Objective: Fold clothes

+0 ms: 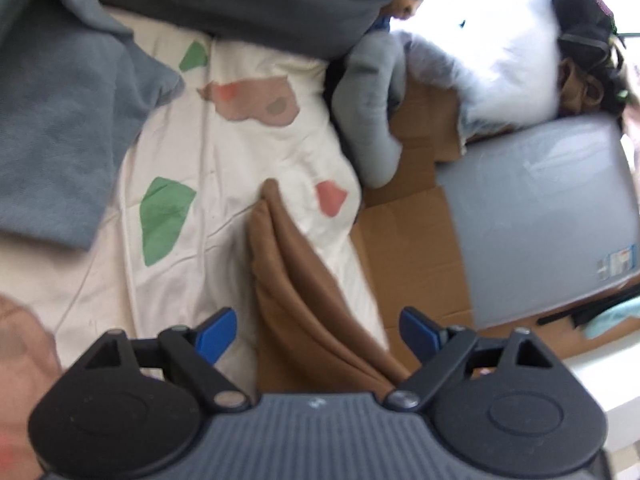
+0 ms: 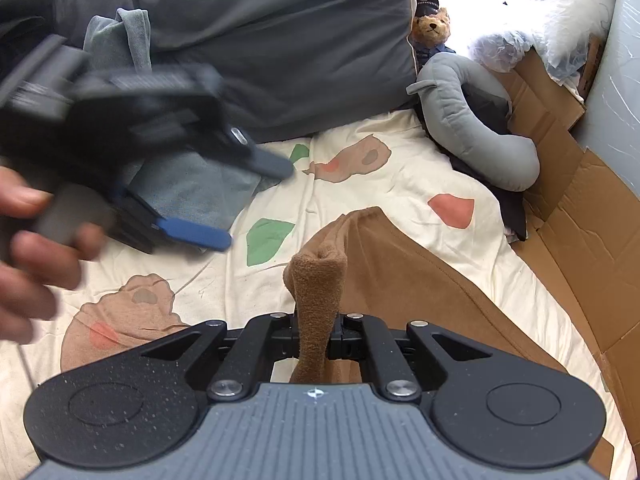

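A brown garment (image 2: 400, 272) lies on the cream patterned bed sheet (image 2: 400, 184). My right gripper (image 2: 316, 336) is shut on a bunched fold of it, and the fold stands up between the jaws. In the left wrist view the brown garment (image 1: 296, 280) runs away from me as a narrow folded strip. My left gripper (image 1: 318, 334) is open, its blue fingertips wide apart on either side of that strip with no contact showing. From the right wrist view, the left gripper (image 2: 240, 200) is blurred, held by a hand (image 2: 32, 240) above the sheet, left of the garment.
A blue-grey garment (image 1: 60, 140) lies at the left. A dark grey pillow (image 2: 260, 40) sits at the head. A grey neck pillow (image 2: 472, 132) and a teddy bear (image 2: 432, 28) are on the right. Cardboard (image 2: 580, 220) lines the right bed edge beside a pale grey panel (image 1: 540, 220).
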The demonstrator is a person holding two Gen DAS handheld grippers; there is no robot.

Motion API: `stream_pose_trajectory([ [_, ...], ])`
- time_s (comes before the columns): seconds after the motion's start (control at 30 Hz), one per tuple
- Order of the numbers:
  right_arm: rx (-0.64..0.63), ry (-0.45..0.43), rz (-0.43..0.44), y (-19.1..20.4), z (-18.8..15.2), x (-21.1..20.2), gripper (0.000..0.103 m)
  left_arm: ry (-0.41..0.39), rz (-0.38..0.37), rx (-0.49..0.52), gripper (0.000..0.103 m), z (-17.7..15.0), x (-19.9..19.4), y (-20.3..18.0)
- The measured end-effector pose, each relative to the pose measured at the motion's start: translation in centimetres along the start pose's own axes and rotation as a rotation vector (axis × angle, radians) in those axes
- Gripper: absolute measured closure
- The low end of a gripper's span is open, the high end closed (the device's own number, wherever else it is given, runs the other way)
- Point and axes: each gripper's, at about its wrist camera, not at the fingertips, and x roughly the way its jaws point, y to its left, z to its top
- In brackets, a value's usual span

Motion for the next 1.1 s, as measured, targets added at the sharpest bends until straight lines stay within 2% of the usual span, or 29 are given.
stream_pose_trajectory([
  [0.27, 0.018, 0.018, -0.019, 0.2, 0.1, 0.5, 0.099, 0.05, -0.011, 0.025, 0.007, 2.7, 3.8, 1.1],
  [0.47, 0.061, 0.02, -0.012, 0.8, 1.1, 0.8, 0.098, 0.173, 0.013, 0.051, 0.007, 3.6, 7.0, 1.7],
  [0.7, 0.058, 0.024, -0.005, 1.4, 1.3, 0.8, 0.098, 0.364, -0.014, -0.049, 0.007, 4.5, 11.0, 3.9],
  [0.8, 0.061, 0.022, -0.003, 1.3, 1.2, 0.8, 0.098, 0.409, -0.002, -0.037, 0.007, 4.8, 12.3, 4.2],
  [0.97, 0.081, 0.018, 0.004, 0.6, 0.8, 0.8, 0.098, 0.424, -0.002, 0.008, 0.008, 5.1, 13.6, 3.5],
  [1.1, 0.088, 0.009, 0.008, 0.3, 0.5, 0.4, 0.098, 0.419, 0.026, 0.002, 0.013, 5.4, 14.0, 3.5],
])
